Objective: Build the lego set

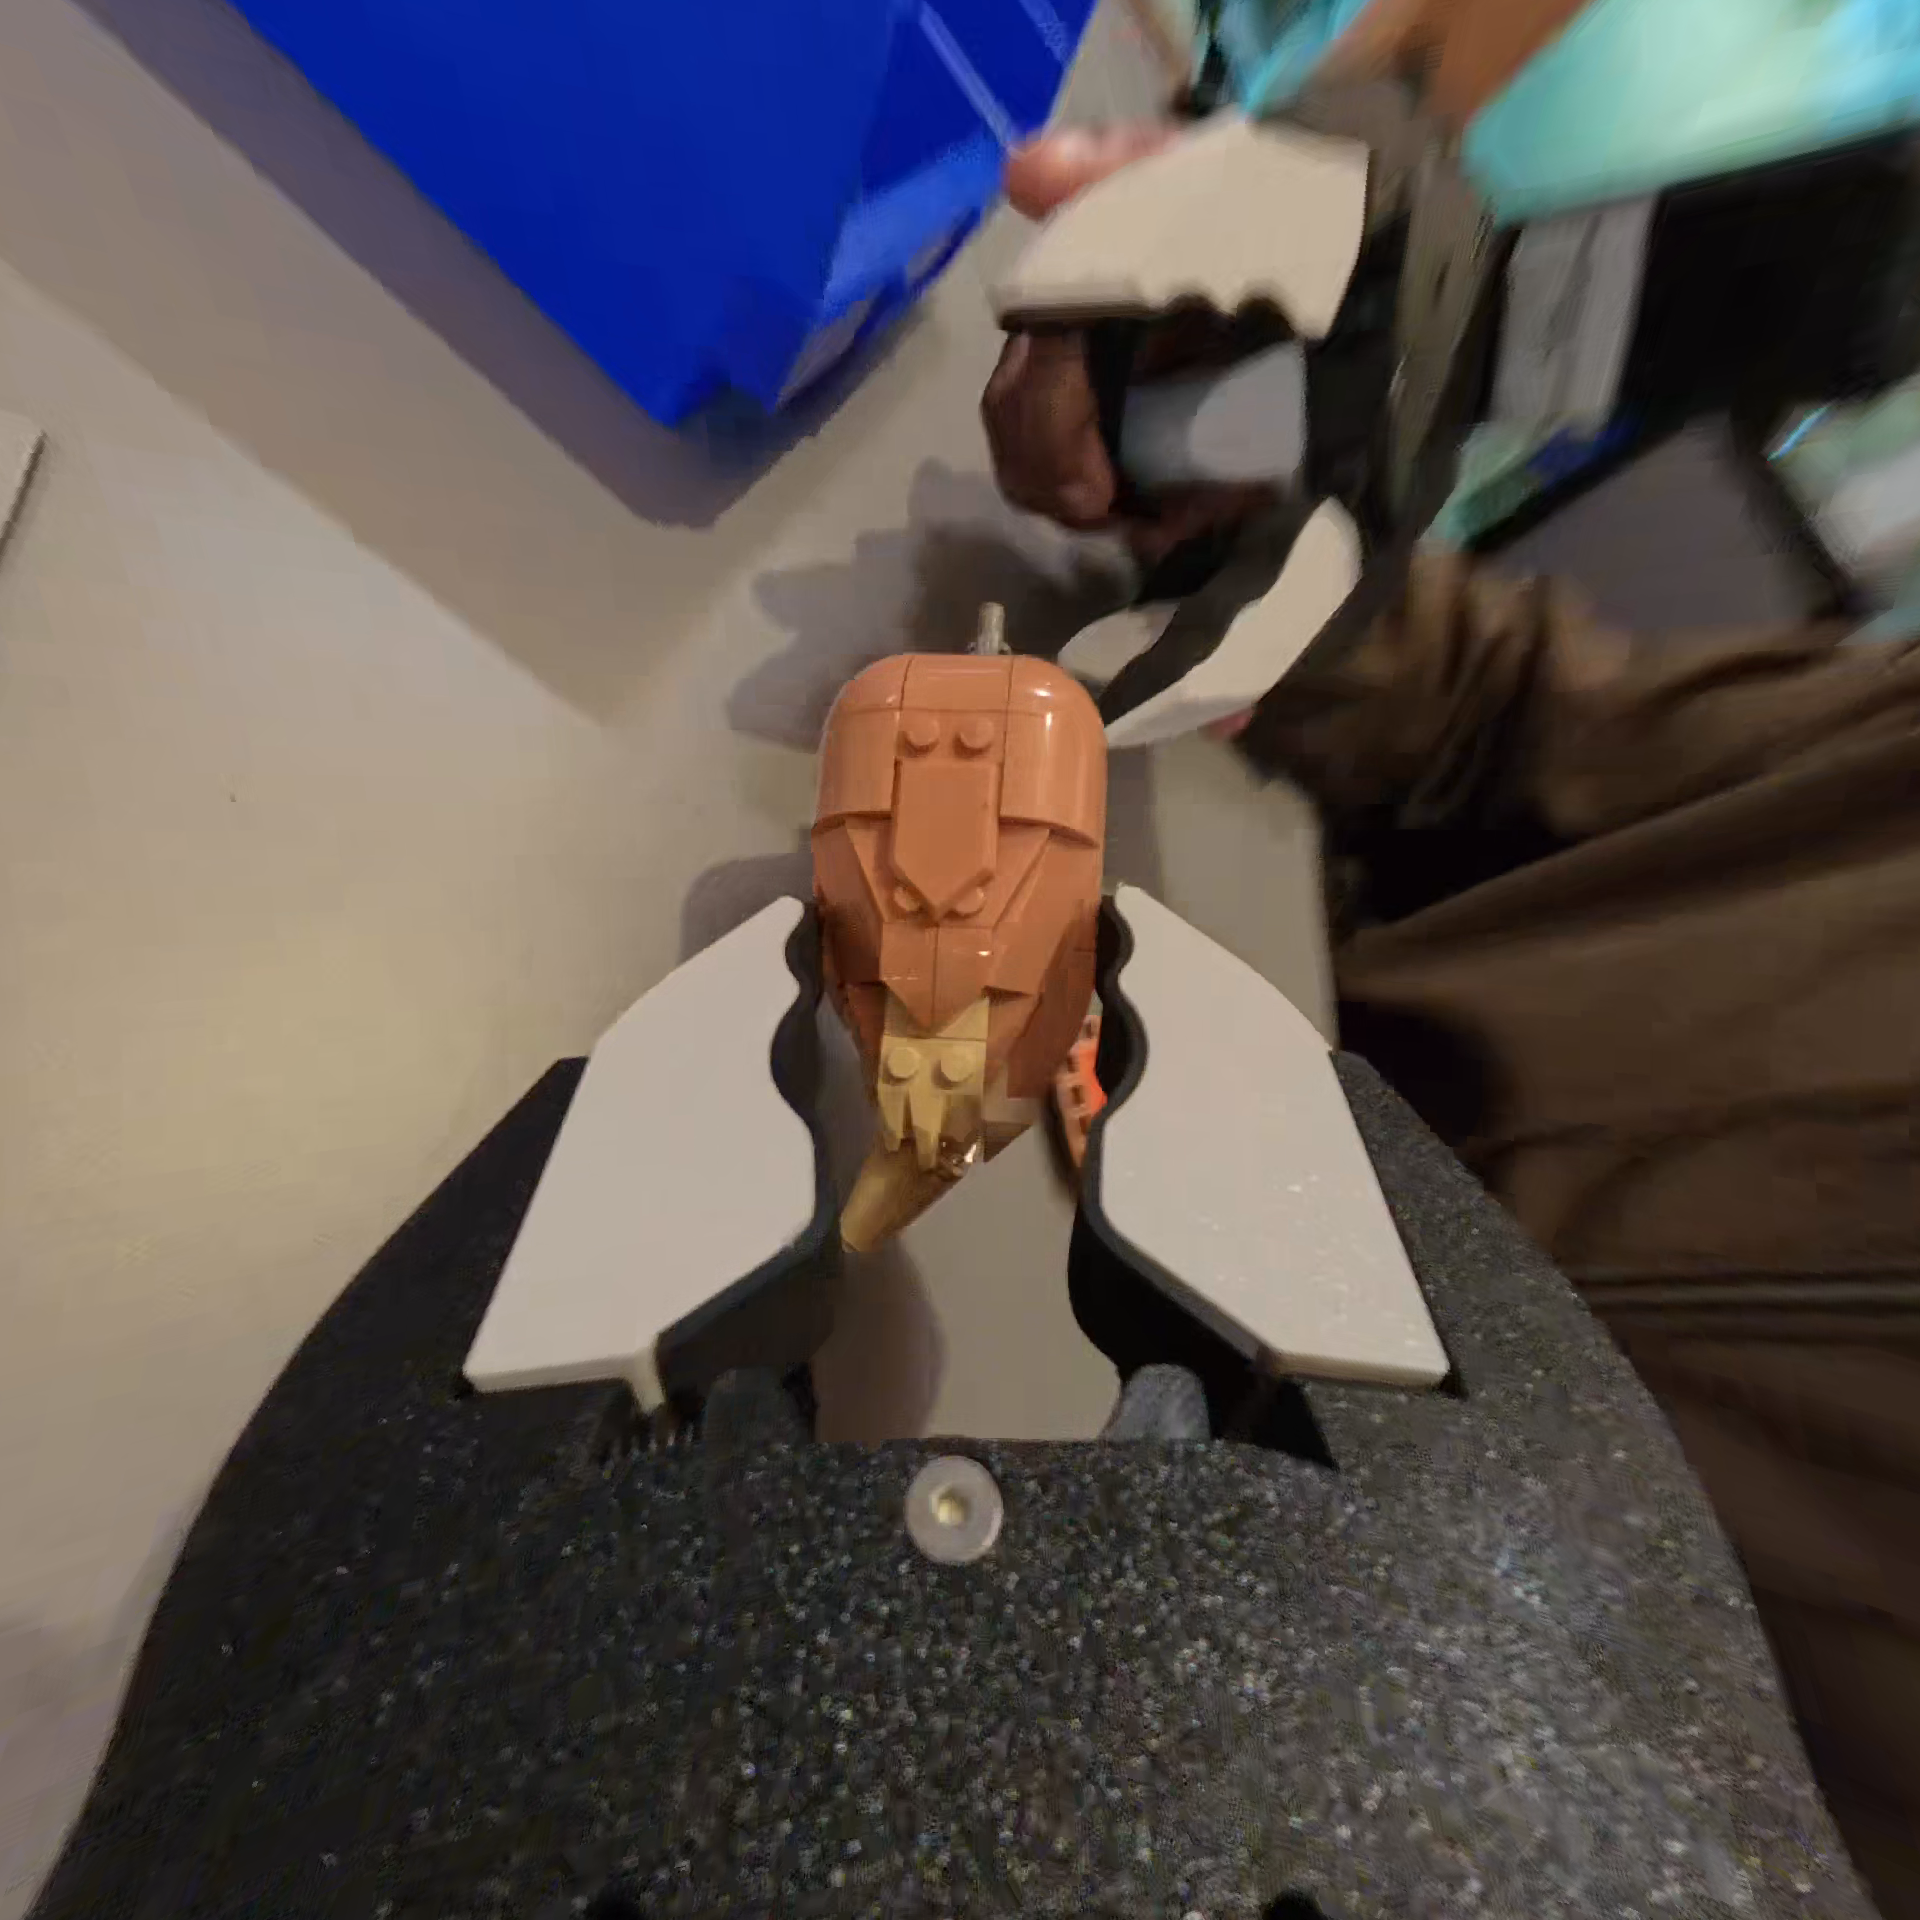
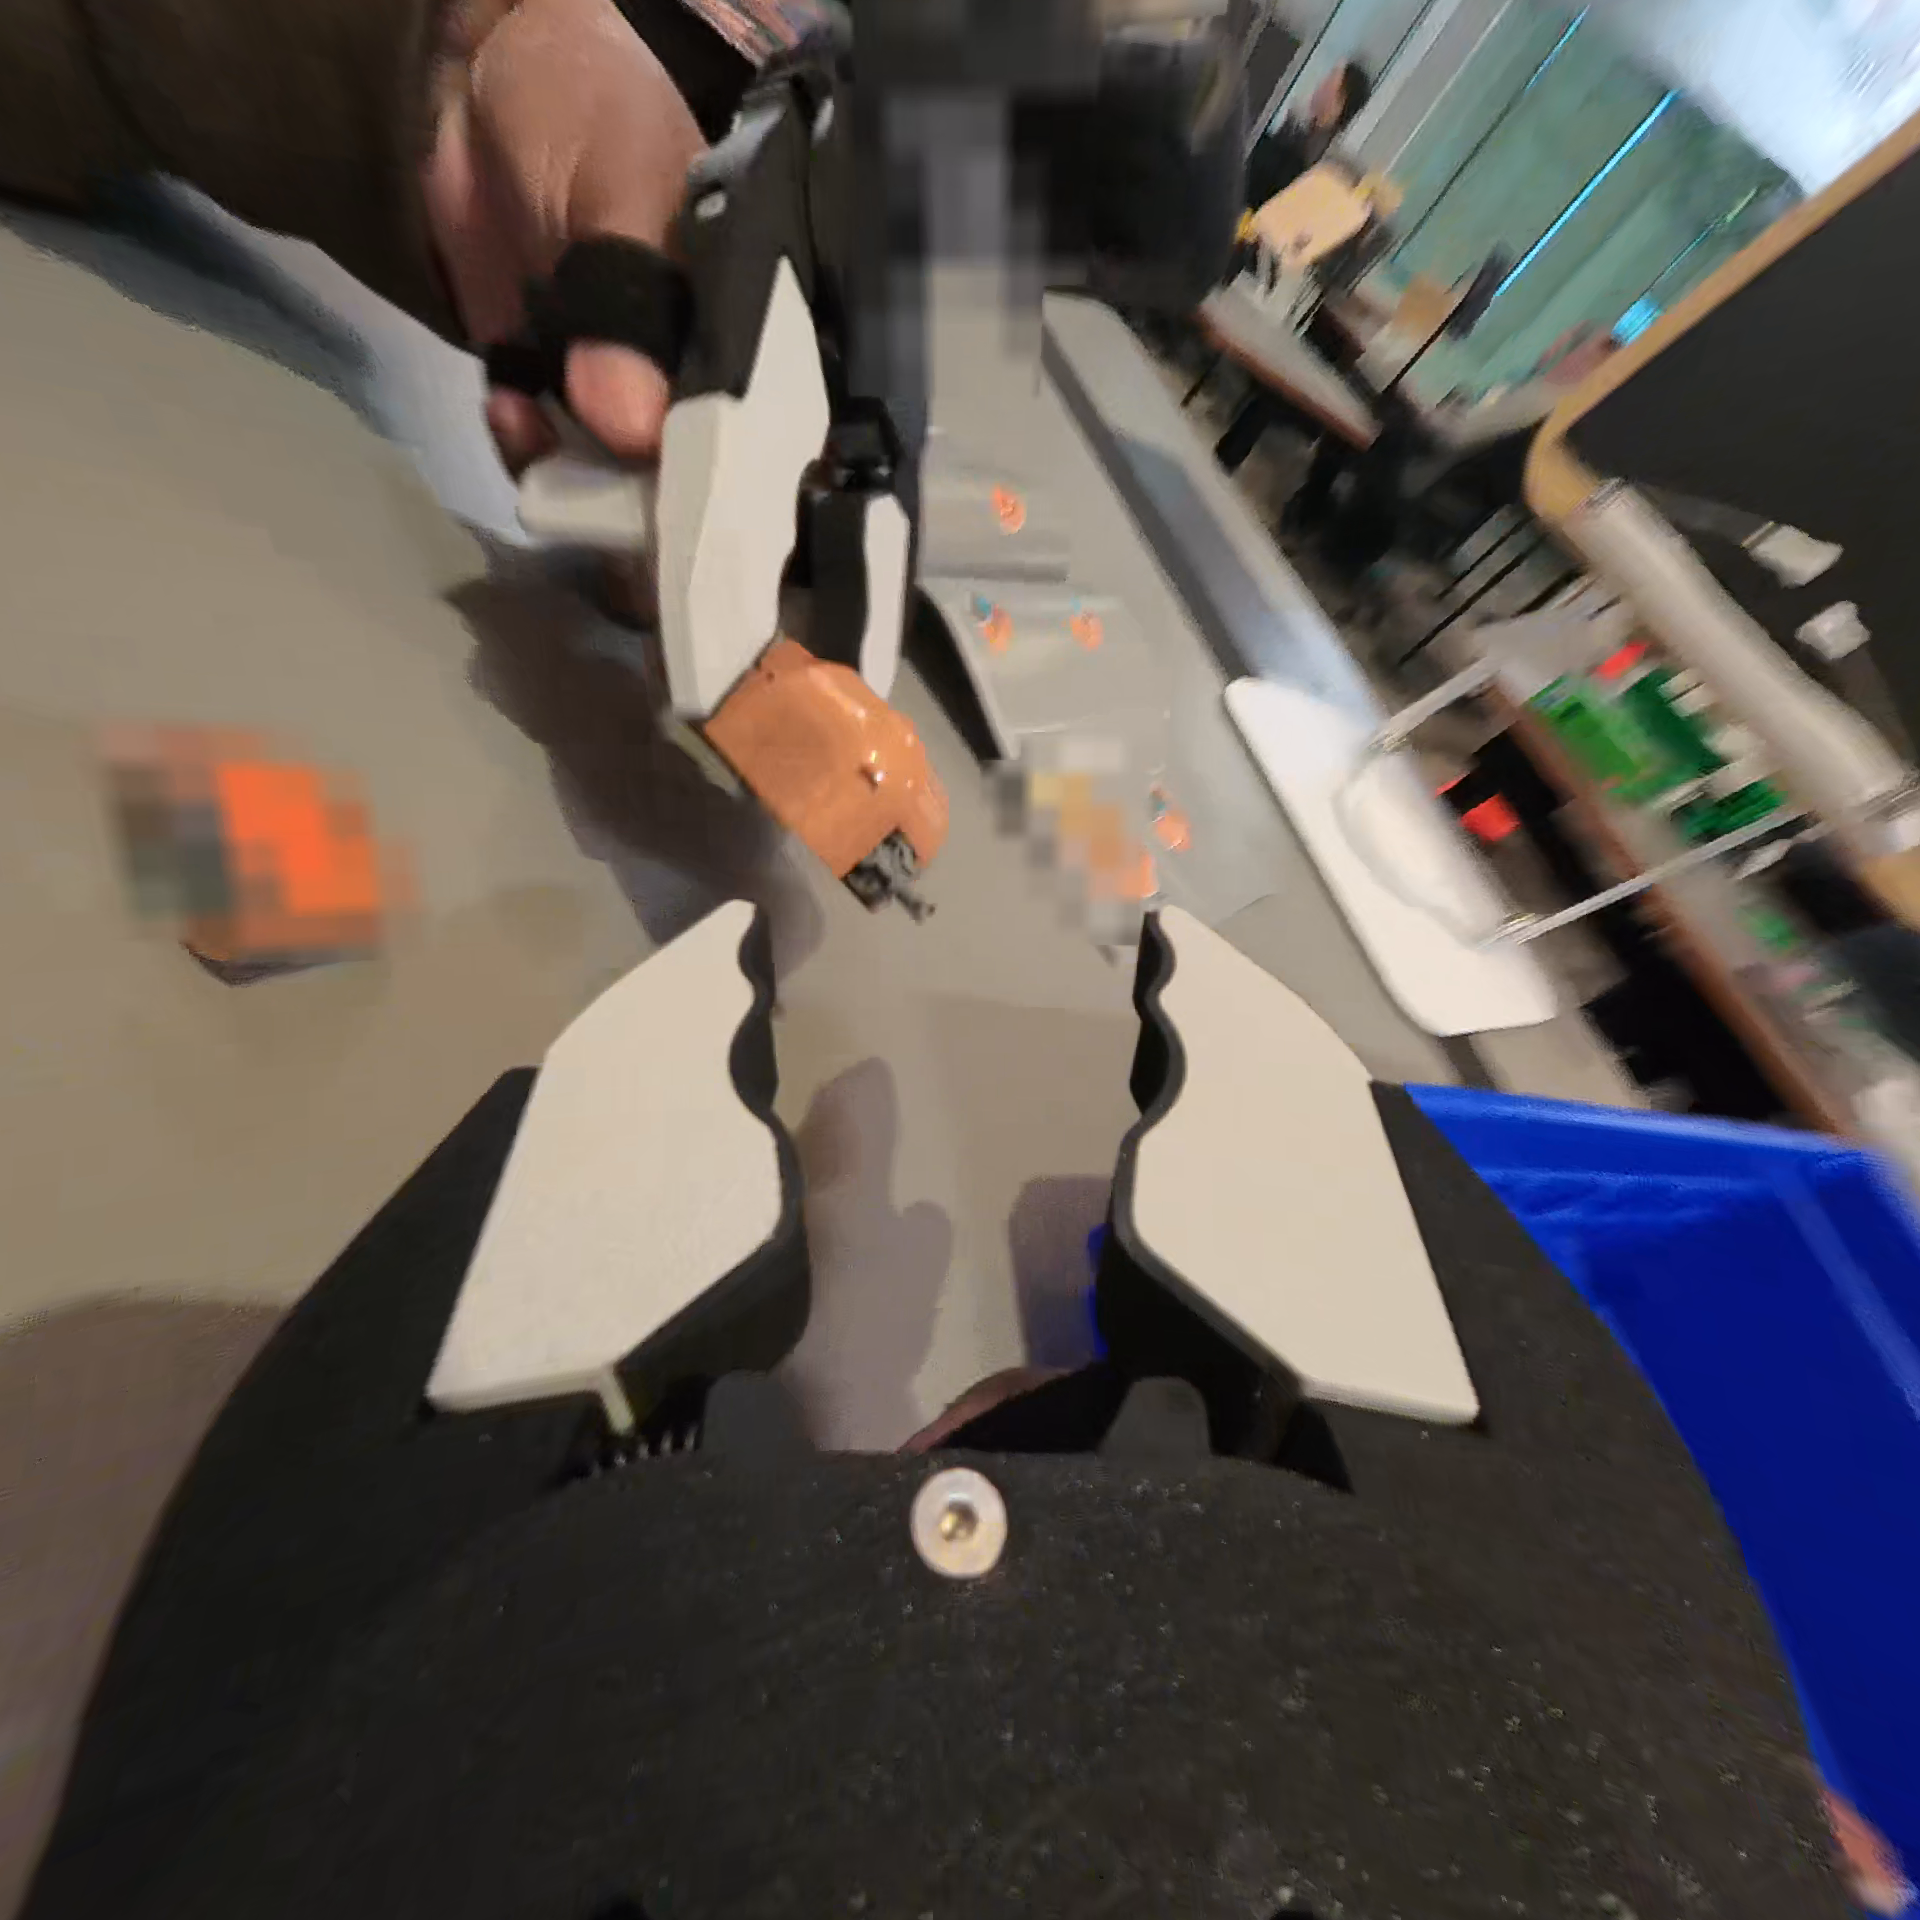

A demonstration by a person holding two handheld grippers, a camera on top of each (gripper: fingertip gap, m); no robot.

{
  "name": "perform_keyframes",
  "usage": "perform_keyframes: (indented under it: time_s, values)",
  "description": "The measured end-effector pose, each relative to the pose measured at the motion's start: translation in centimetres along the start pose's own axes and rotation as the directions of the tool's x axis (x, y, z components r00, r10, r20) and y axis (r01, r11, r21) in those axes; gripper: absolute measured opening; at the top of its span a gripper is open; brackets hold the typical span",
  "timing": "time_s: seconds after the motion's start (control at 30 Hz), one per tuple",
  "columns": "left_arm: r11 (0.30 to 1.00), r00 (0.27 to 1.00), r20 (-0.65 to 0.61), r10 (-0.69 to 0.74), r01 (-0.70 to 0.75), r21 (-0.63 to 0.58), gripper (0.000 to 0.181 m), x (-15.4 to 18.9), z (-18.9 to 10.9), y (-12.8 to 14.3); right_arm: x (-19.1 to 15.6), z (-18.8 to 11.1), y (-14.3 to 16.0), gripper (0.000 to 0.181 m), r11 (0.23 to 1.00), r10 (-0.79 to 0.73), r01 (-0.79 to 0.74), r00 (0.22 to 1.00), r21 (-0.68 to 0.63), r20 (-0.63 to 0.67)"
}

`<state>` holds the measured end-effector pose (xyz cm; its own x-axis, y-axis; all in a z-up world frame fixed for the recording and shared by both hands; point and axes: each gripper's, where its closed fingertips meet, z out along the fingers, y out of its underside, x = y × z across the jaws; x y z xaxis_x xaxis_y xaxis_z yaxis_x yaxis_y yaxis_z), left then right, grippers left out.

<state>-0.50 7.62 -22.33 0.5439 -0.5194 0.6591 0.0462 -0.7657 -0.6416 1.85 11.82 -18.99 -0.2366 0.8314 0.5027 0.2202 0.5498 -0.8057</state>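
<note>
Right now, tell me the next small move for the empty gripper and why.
Probably ease the right gripper forward toward the brown lego build. The left gripper is shut on that build and holds it above the table, while the right gripper is open and empty, short of the grey pin at the build's end.

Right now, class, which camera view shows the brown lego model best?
The left wrist view: the lego model sits centred and sharp, studs visible, clamped between the left hand-held gripper's fingers. The right wrist view shows the model only farther off and blurred, its grey end sticking out ahead of the open right hand-held gripper.
</note>
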Motion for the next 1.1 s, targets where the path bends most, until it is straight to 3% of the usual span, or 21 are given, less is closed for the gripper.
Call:
perform_keyframes:
  time_s: [0.07,0.17,0.3,0.43,0.67,0.83,0.9,1.1]
  values:
    - [0.985,0.987,-0.09,-0.131,0.139,0.098,0.051,0.7,-0.9,-0.6,0.6,-0.1,-0.3,0.069,0.988,-0.154,0.154,0.985,-0.003,-0.078]
    - [0.95,0.957,-0.184,-0.226,0.258,0.177,0.051,1.8,-2.2,-1.0,0.7,0.1,-0.9,0.071,0.915,-0.403,0.401,0.902,-0.047,-0.156]
    - [0.92,0.93,-0.236,-0.283,0.333,0.207,0.05,2.5,-2.6,-0.6,0.4,1.4,-2.5,0.076,0.76,-0.643,0.644,0.726,-0.089,-0.244]
    - [0.899,0.909,-0.267,-0.318,0.379,0.218,0.05,3.1,-2.6,-0.4,-0.5,2.8,-4.1,0.078,0.595,-0.783,0.796,0.544,-0.108,-0.303]
    - [0.883,0.887,-0.3,-0.351,0.42,0.208,0.051,3.8,-2.5,0.1,-2.0,4.2,-5.0,0.078,0.399,-0.871,0.905,0.324,-0.146,-0.369]
    - [0.882,0.876,-0.325,-0.357,0.43,0.191,0.051,4.3,-2.1,0.2,-2.8,4.4,-5.3,0.068,0.294,-0.894,0.941,0.208,-0.168,-0.398]
    - [0.884,0.872,-0.34,-0.353,0.429,0.184,0.051,4.6,-1.9,0.3,-2.7,4.4,-5.4,0.059,0.277,-0.893,0.942,0.181,-0.187,-0.412]
    - [0.908,0.886,-0.34,-0.315,0.386,0.165,0.051,5.2,-1.6,0.7,-3.0,4.3,-5.5,0.059,0.287,-0.896,0.941,0.198,-0.177,-0.398]
